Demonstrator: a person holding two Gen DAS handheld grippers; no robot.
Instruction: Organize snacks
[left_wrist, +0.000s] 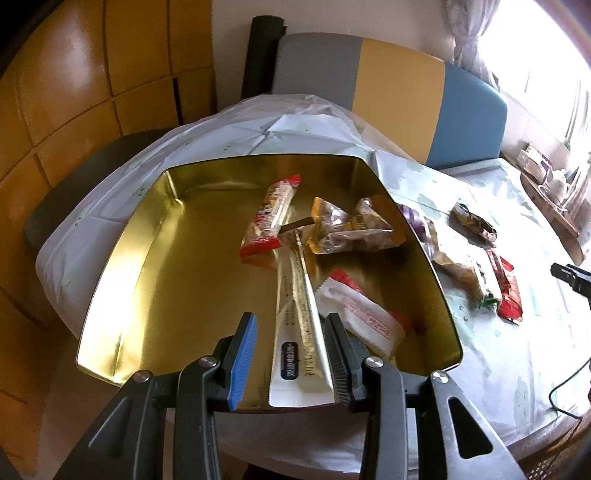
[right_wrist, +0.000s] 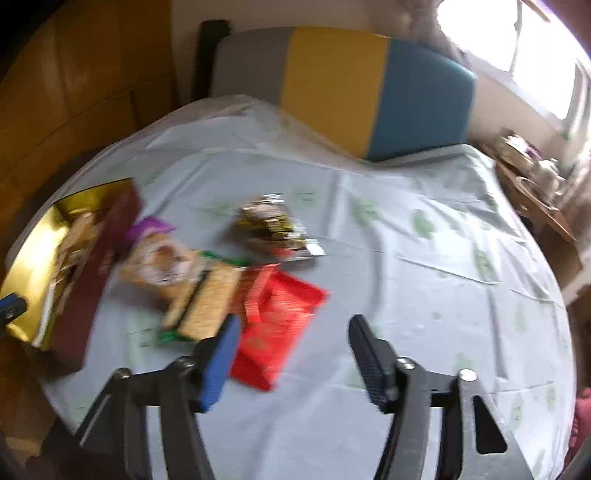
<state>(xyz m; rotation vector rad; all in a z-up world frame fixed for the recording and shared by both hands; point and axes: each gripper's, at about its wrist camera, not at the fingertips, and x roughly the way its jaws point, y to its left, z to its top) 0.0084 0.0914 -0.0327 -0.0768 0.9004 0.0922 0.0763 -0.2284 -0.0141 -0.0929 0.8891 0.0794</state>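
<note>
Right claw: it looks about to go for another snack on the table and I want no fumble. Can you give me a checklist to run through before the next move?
1. Right claw open and empty: ok.
2. Red packet in front of it, nothing on top: ok.
3. Claw centred over the packet: not ok, packet sits left.
4. Sharp view for aiming: not ok, blurred.
5. Free room in gold tin: ok.
6. Left claw free of the white stick pack: cannot tell.
</note>
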